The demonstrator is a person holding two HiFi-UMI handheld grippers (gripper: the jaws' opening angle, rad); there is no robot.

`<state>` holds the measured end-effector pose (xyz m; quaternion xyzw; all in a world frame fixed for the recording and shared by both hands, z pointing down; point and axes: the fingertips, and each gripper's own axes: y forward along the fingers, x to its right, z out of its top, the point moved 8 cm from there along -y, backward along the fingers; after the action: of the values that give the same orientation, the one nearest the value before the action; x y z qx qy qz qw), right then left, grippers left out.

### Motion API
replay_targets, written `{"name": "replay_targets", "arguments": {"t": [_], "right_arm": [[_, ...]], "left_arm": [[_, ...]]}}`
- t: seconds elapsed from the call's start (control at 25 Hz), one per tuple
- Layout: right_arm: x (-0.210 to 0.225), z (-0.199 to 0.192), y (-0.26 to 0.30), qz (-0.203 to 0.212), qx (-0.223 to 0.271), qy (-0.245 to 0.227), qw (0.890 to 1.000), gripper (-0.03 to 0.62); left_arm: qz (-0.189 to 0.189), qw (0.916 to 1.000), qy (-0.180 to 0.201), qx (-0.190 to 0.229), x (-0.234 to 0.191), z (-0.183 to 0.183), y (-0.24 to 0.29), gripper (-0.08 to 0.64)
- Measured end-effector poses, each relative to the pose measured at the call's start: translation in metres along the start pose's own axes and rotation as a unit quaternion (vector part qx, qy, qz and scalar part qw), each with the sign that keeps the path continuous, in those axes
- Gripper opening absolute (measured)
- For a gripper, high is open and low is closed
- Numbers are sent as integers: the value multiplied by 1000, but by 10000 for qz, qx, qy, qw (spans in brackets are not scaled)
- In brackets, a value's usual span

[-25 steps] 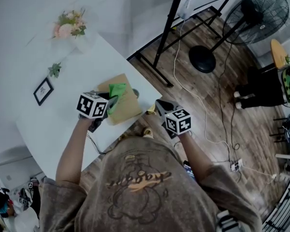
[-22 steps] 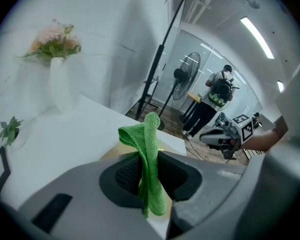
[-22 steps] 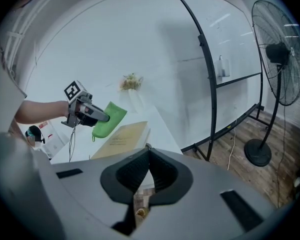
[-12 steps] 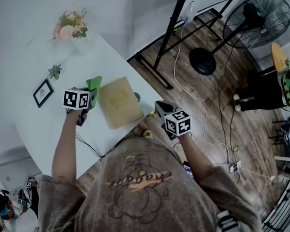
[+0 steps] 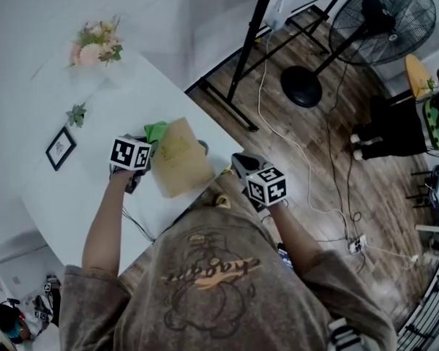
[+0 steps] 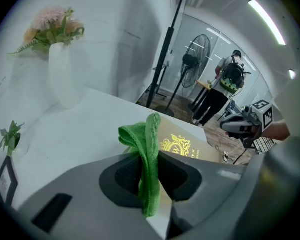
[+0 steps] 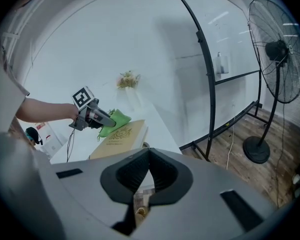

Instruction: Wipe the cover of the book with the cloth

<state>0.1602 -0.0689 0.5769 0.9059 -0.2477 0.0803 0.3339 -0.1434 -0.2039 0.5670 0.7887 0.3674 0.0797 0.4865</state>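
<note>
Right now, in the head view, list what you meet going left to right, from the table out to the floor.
Framed picture → left gripper, jaws shut on the green cloth → tan book → right gripper → standing fan.

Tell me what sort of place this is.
Likely a studio or office-like workroom rather than a home: a white table dressed with a vase of pink flowers and a small black-framed picture, a large black pedestal fan on wood-plank flooring, and a loose white cable running towards a power strip.
</note>
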Motion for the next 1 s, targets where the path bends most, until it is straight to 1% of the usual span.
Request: {"name": "replay_targets", "arguments": {"t": [0.28,0.48,0.68,0.88,1.0], "right_arm": [[2,-2,-3,-25,-4,-45,10000,-9],[2,2,-8,-18,16,-114,9999,-9],[5,2,-19,-16,14,-158,9999,-9],[3,2,-17,-3,4,-216,9998,-9],[3,2,-19,23,-9,-242,9997,-9]], "left_arm": [[-423,9986,292,-91,38,9,18,69],[-708,9960,484,-258,70,9,25,69],[-1048,9914,641,-454,107,-1,30,69],[-1239,9874,800,-573,127,-11,34,69],[-1350,9854,822,-633,138,-16,34,69]]}}
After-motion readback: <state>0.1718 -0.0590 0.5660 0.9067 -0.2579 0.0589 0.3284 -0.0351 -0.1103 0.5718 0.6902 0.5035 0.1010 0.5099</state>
